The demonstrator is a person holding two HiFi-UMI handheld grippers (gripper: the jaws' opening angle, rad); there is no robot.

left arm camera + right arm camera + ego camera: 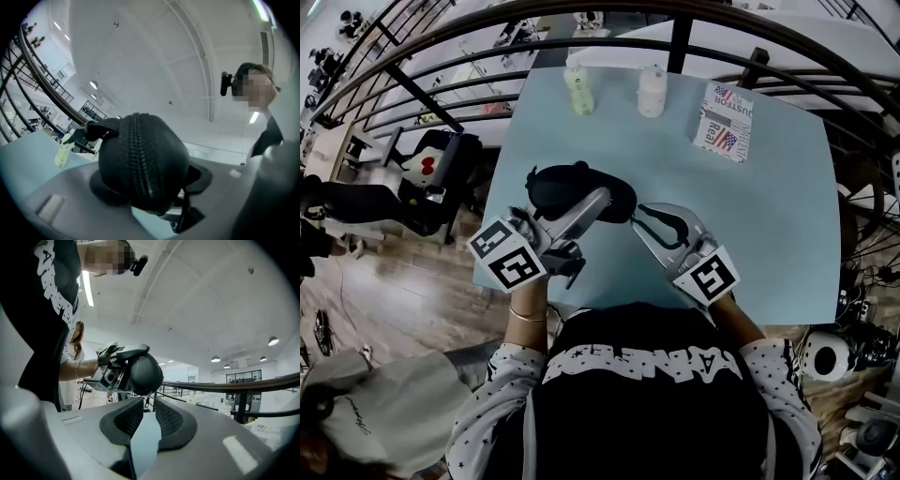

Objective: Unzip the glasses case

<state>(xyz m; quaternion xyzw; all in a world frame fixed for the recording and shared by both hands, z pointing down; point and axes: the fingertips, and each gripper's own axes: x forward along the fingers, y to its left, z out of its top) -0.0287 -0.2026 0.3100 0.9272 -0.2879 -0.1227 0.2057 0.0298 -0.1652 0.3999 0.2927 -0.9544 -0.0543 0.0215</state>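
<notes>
Left claw (600, 199) level, clamping glasses case (558, 187) — right claw (645, 214) level beside it.

Large open-plan lab hall, curved black metal railing (680, 42) across the frame's top, long white tables (441, 89) beyond it at upper left, high white ceiling (140, 56) with round lamps (273, 341), wood-plank floor (403, 291) at lower left.

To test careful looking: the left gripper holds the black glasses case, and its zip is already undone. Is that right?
No. The left gripper holds the black glasses case, but its zip is closed along all the length in sight; the left gripper view shows it.
</notes>
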